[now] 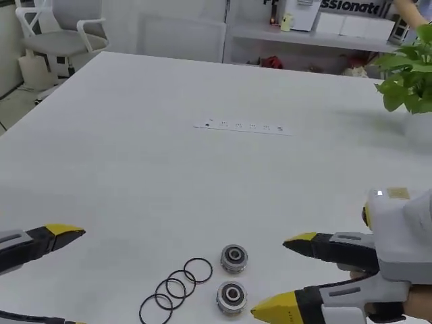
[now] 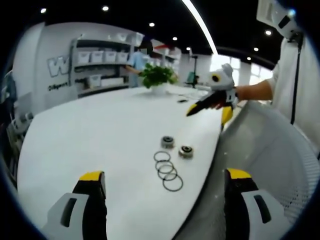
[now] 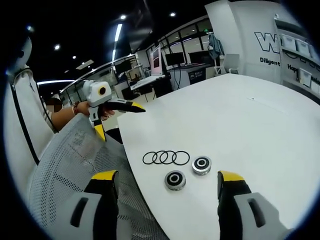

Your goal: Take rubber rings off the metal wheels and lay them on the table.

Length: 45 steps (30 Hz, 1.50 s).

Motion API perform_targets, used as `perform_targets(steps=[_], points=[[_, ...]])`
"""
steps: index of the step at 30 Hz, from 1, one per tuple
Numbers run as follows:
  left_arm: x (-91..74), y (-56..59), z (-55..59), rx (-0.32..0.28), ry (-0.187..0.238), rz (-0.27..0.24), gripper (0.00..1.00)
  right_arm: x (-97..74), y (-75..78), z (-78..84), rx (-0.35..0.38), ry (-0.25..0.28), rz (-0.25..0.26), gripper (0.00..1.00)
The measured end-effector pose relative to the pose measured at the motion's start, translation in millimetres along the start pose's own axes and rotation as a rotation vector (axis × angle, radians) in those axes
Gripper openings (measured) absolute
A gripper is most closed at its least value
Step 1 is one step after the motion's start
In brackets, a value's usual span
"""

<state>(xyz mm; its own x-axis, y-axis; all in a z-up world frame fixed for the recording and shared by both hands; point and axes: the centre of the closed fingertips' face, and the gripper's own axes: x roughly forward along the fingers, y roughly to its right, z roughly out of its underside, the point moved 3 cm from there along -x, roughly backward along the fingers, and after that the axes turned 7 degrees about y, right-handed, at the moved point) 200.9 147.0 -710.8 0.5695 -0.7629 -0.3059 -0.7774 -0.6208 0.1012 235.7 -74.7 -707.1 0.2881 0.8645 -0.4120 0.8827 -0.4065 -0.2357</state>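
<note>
Two small metal wheels lie flat near the table's front edge, one (image 1: 233,258) just behind the other (image 1: 231,297). Left of them several thin black rubber rings (image 1: 177,286) lie overlapping in a chain on the table top. My left gripper (image 1: 64,278) hovers open at the front left, apart from the rings. My right gripper (image 1: 271,277) stands open just right of the wheels, touching nothing. The left gripper view has the rings (image 2: 167,170) and wheels (image 2: 186,151) ahead of its jaws. The wheels (image 3: 175,180) and rings (image 3: 166,157) also lie before the right gripper's jaws.
The white table (image 1: 202,175) stretches far back, with a flush socket strip (image 1: 243,126) near its middle. A potted plant (image 1: 408,74) stands at the back right. An office chair (image 1: 61,34) is at the far left. A mesh chair back (image 3: 65,165) is close to the front edge.
</note>
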Motion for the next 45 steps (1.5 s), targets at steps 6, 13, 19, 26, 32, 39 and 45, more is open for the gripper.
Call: perform_targets(steps=[6, 13, 19, 26, 32, 39, 45], points=[[-1.6, -0.8, 1.6, -0.003, -0.009, -0.018, 1.00, -9.1, 9.4, 7.5, 0.020, 0.012, 0.031, 0.83], [-0.8, 0.2, 6.1, -0.015, -0.024, -0.038, 1.00, -11.2, 15.0, 19.3, 0.030, 0.009, 0.045, 0.87], [-0.2, 0.7, 9.3, -0.020, -0.037, -0.049, 1.00, -11.9, 14.0, 28.7, 0.056, 0.004, 0.045, 0.94], [0.4, 0.2, 13.2, -0.030, -0.052, -0.063, 1.00, -14.9, 16.2, 40.5, 0.071, -0.011, 0.047, 0.98], [1.5, -0.8, 15.5, -0.037, -0.057, -0.075, 1.00, -19.1, 20.5, 47.2, 0.075, -0.022, 0.056, 1.00], [1.7, -3.0, 16.9, -0.043, -0.059, -0.087, 1.00, -20.8, 22.5, 53.8, 0.077, -0.037, 0.054, 1.00], [2.5, -4.6, 18.6, -0.046, -0.067, -0.091, 1.00, -19.0, 20.6, 56.7, 0.076, -0.044, 0.047, 0.99]])
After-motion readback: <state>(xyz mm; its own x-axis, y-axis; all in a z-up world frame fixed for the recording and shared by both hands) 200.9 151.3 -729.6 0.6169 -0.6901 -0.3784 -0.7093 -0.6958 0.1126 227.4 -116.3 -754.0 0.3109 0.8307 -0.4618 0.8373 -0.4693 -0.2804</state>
